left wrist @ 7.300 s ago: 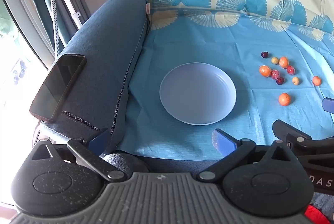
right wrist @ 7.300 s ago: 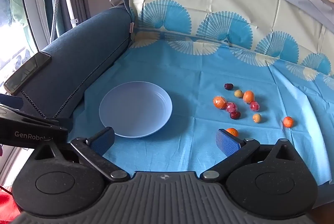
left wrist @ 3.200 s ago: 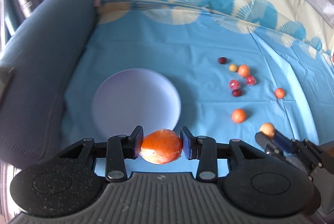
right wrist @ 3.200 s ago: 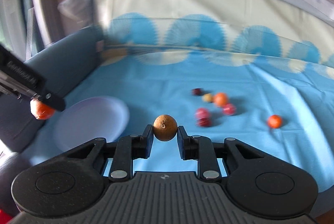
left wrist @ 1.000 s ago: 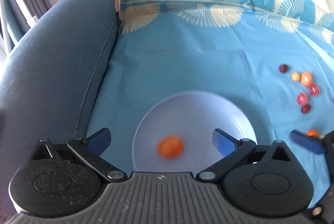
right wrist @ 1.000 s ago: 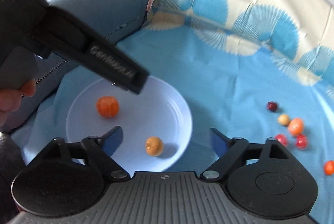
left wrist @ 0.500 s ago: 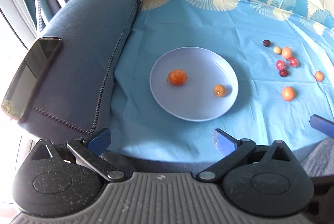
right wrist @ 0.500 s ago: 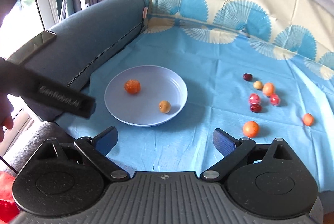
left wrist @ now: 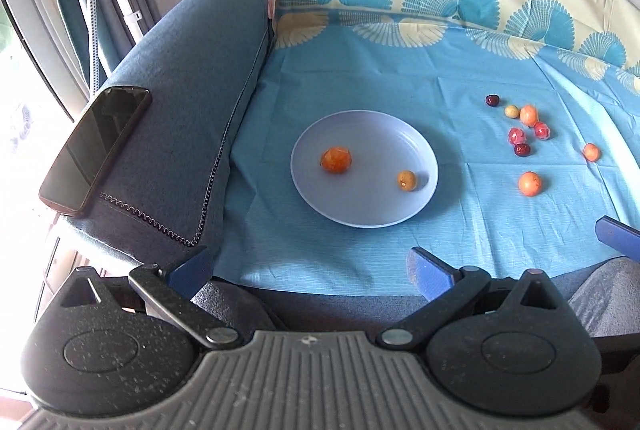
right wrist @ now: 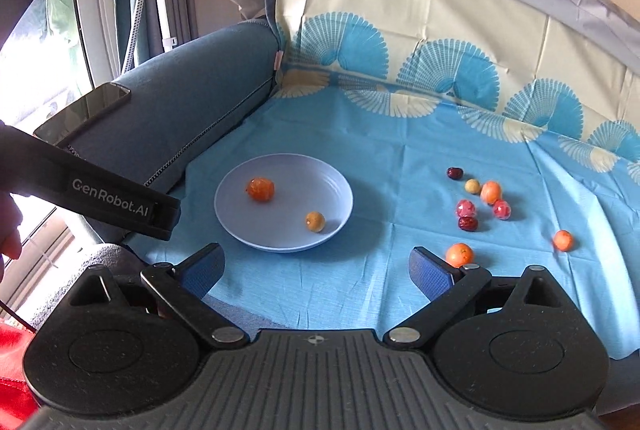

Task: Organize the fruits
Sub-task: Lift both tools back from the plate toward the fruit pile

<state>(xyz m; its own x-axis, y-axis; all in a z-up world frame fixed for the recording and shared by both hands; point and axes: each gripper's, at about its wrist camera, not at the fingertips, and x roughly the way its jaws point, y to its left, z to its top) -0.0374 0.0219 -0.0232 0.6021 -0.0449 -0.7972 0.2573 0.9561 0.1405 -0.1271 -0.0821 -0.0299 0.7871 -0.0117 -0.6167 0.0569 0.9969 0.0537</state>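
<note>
A dark phone (left wrist: 94,149) is lying flat on the blue sofa armrest (left wrist: 188,117), well to the left of the plate (left wrist: 362,211), and a blue cloth with fan patterns (left wrist: 400,77) is covering the seat under everything; nothing is standing between either tool and the plate. The pale lavender plate is sitting on the cloth, holding two fruits apart from each other: a larger wrinkled orange fruit (left wrist: 336,159) left of its middle and a smaller yellow-brown fruit (left wrist: 406,179) toward its right rim. To the right of the plate, a loose cluster is lying on the cloth: a dark red one (left wrist: 492,100), a yellowish one (left wrist: 511,111), an orange-pink one (left wrist: 529,115), two shiny pink-red ones (left wrist: 516,135) and another dark red one (left wrist: 522,149). Nearer than the cluster, an orange fruit (left wrist: 530,183) is resting alone, and a small orange one (left wrist: 591,151) is lying farther right. The left gripper (left wrist: 308,270) is hovering short of the plate with its blue pads spread wide and holding nothing. The right gripper (right wrist: 316,270) is likewise gaping wide and gripping nothing, the plate just beyond its fingertips.
</note>
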